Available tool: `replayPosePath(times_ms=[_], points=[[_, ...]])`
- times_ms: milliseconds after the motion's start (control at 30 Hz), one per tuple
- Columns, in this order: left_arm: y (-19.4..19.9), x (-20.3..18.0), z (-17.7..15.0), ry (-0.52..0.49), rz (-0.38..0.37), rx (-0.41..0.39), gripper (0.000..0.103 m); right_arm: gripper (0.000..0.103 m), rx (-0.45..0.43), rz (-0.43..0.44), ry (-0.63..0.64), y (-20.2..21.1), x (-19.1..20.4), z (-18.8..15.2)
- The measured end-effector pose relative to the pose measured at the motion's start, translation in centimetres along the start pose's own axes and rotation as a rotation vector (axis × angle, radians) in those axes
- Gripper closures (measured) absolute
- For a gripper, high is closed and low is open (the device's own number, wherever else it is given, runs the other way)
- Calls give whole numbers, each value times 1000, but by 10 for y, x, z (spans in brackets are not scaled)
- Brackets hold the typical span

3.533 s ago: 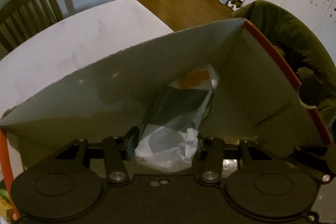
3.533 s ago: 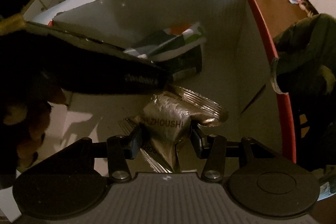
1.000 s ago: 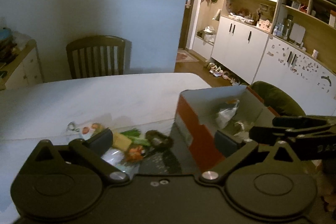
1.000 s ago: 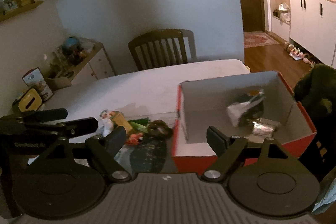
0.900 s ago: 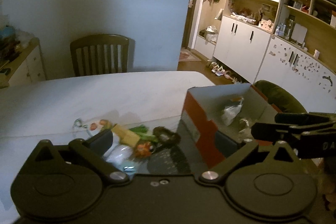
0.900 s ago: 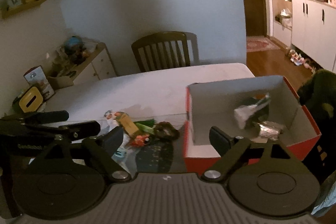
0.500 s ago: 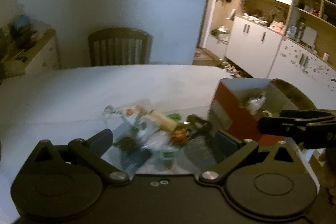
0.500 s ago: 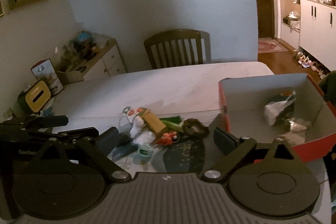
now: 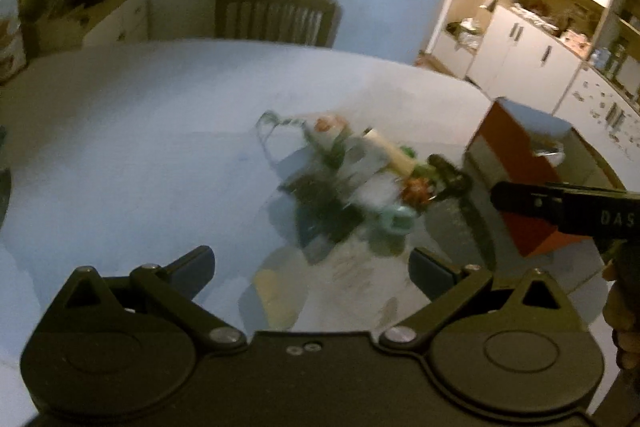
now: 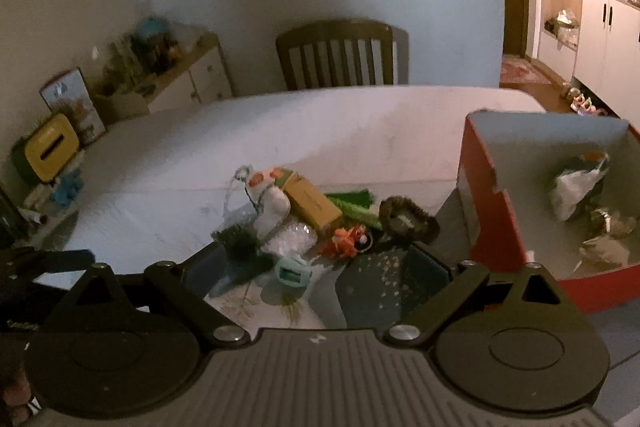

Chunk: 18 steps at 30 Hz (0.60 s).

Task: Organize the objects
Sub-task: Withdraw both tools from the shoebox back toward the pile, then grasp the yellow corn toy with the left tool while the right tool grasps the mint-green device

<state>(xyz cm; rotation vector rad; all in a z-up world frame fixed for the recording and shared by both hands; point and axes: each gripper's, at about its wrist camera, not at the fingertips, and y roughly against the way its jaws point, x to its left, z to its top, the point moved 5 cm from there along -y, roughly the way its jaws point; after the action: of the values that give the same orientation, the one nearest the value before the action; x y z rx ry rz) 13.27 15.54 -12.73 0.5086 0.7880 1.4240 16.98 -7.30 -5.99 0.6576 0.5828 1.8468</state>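
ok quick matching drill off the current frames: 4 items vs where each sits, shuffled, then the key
Things:
1. white plastic bag
2. tan carton
3. mint clip
4. yellow tissue box

Places:
A. off the table's far left edge
B. inside the red box
C. in the middle of the pile on the table
D. at the pile's near edge, closest to the right gripper

Pairs: 1-B, 2-C, 3-D, 4-A
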Motion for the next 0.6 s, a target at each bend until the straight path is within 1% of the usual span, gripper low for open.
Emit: replayPosePath(times_ms=[67,200,300,367,533,600], points=[[-8,6,-4,10,12,11,0,5,22,0,5,-13,3,-3],[-22,13,-13,33,11,36,0,5,57,-6,16,-37,8,-9],[-32,12,-18,24,20,66,1,5,83,-10,32,-54,11,-13],[-39,11,-21,16,21,85,4,5,103,-13,42,-65,15,-15],[-51,14,-28,23,37,108,6,6,136,-13,42,-89,19,-21],[-55,15,-30,25,42,116,11,6,147,-16,44,-97,21,-24]])
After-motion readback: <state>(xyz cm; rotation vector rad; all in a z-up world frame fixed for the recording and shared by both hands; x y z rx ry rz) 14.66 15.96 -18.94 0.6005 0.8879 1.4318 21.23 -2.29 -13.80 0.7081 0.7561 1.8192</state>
